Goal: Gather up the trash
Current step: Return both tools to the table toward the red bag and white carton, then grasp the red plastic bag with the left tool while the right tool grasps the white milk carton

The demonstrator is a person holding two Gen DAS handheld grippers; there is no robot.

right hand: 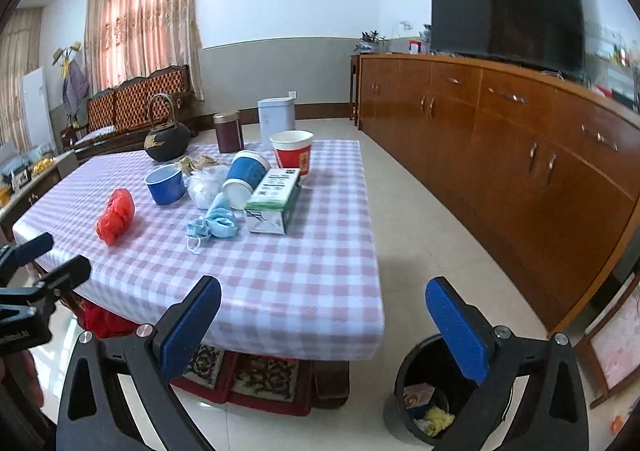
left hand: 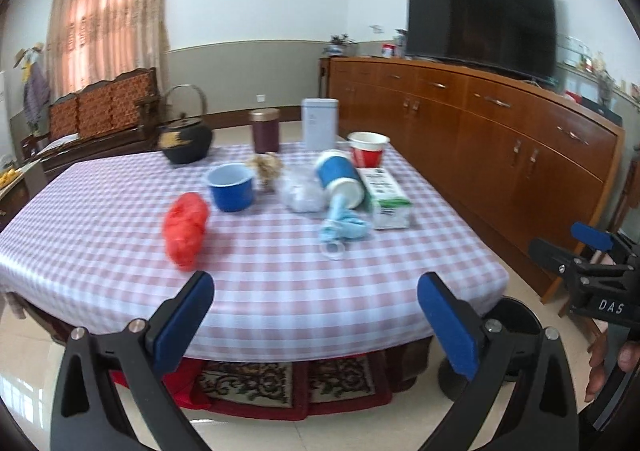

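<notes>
Litter crowds a low desk (left hand: 120, 211) draped in pink-and-white checked cloth: a crumpled red plastic bag (left hand: 186, 229), a small blue plastic bowl (left hand: 231, 187), a tipped blue-and-white paper cup (left hand: 340, 179), a pale blue face mask (left hand: 344, 231), a green-and-white carton (left hand: 386, 197) and a red-and-white paper cup (left hand: 367, 149). Both tools, left (left hand: 316, 327) and right (right hand: 324, 329), hover short of the desk's near edge, blue pads spread wide, gripping nothing. Only the right wrist view looks into the round black bin (right hand: 416, 379) on the floor (yellow scraps inside).
</notes>
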